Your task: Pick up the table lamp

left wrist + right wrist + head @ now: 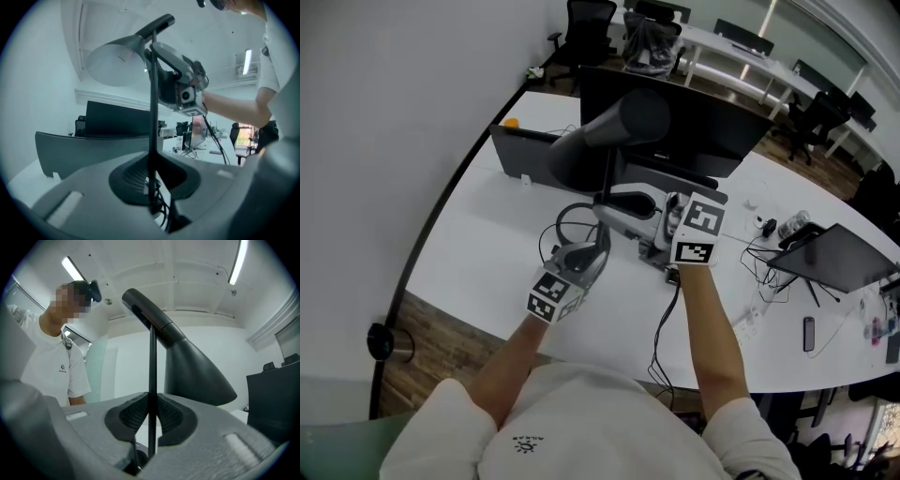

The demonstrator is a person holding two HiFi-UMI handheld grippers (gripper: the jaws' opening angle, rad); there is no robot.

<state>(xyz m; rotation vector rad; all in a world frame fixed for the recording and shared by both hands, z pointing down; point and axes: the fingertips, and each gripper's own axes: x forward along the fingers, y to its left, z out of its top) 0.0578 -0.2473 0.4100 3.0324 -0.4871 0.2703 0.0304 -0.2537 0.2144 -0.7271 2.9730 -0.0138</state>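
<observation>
Head view: table lamp (617, 131) sits just in front of the monitor (703, 127), shade nearly touching the screen's lower edge. Both tools are on it.

Left gripper (579, 261) is pinched on the stem (607, 183) low down. Right gripper (664, 223) is clamped higher up the same stem, further under the monitor. We can't see the base; the grippers cover it.

Left gripper view: stem runs straight up through the notch of the closed jaws, with the shade (117, 61) overhead. Right gripper view: same thing, thin rod squeezed between the ribbed pads (133, 416).

Handling, our guess:
- The stem is a thin, smooth, stiff black metal rod, so it is likely to twist or slide in the grip.
- The wide, matte dark cone shade on a tube neck makes the lamp top-heavy, so it will want to tip.
- The base is probably weighted.
- Two grips spaced along the stem are the right hold. We would not grab the shade.
- A black cord (555, 228) loops on the side away from the monitor and may drag.
</observation>
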